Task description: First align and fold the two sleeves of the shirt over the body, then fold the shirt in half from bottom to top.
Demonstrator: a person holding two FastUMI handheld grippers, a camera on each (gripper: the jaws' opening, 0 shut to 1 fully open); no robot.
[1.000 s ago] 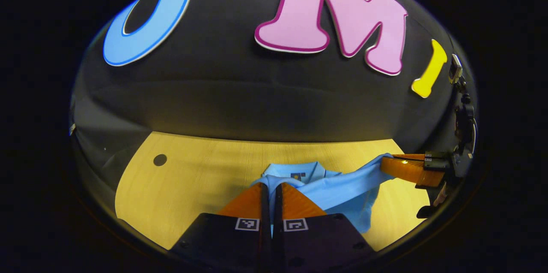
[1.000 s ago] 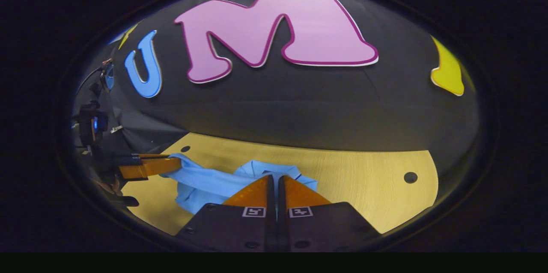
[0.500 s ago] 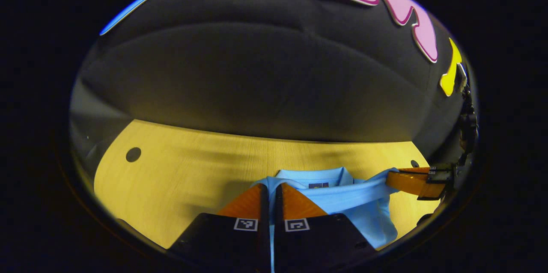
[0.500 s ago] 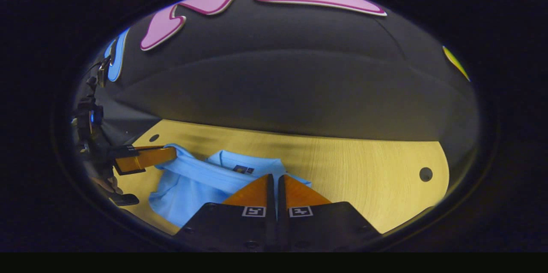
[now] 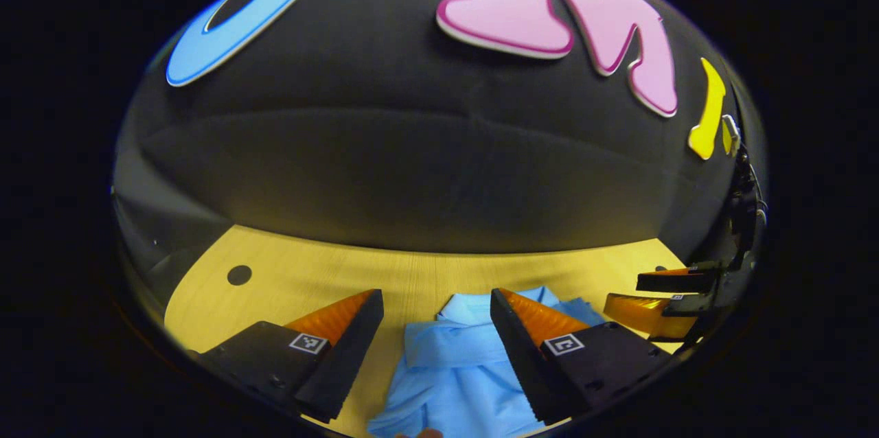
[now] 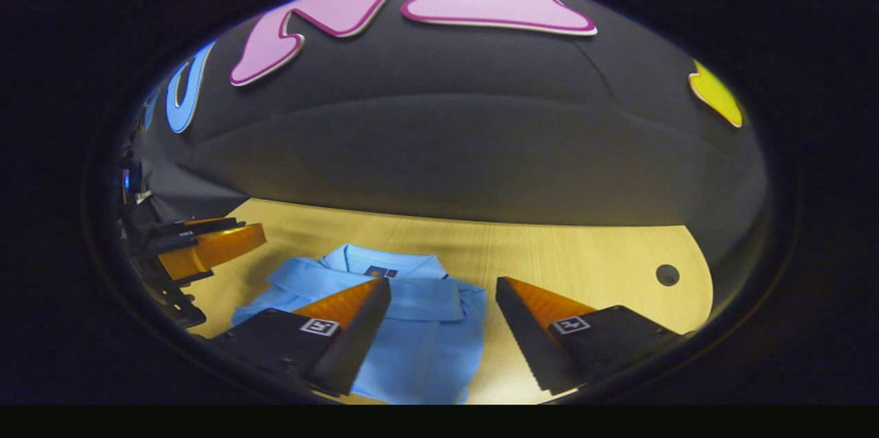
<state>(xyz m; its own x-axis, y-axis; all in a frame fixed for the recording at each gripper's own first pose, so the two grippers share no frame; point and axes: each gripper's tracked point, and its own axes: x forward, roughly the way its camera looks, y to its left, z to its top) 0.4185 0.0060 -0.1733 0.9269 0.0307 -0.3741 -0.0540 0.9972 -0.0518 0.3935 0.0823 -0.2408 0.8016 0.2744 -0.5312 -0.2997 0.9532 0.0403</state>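
Observation:
A light blue shirt [image 5: 453, 369] lies folded on the wooden table [image 5: 309, 273], its collar [image 6: 378, 263] at the far end. A folded edge runs across the shirt [image 6: 419, 342] just below the collar. My left gripper [image 5: 434, 294] is open above the shirt with nothing between its fingers. My right gripper [image 6: 443, 281] is open too, its fingers spread over the shirt's right part. The left gripper view has the right gripper [image 5: 621, 292] open at the far right, beside the shirt. In the right gripper view the left gripper [image 6: 250, 226] stands open at the far left.
The table [image 6: 584, 252] has a round hole on each side [image 5: 239, 274] [image 6: 666, 274]. The booth's black cloth wall rises right behind the table's far edge. Bare wood lies to the left and right of the shirt.
Both grippers were shut on the shirt's edge, carrying it toward the collar. Now both have opened and let go, and the shirt lies flat on the table.

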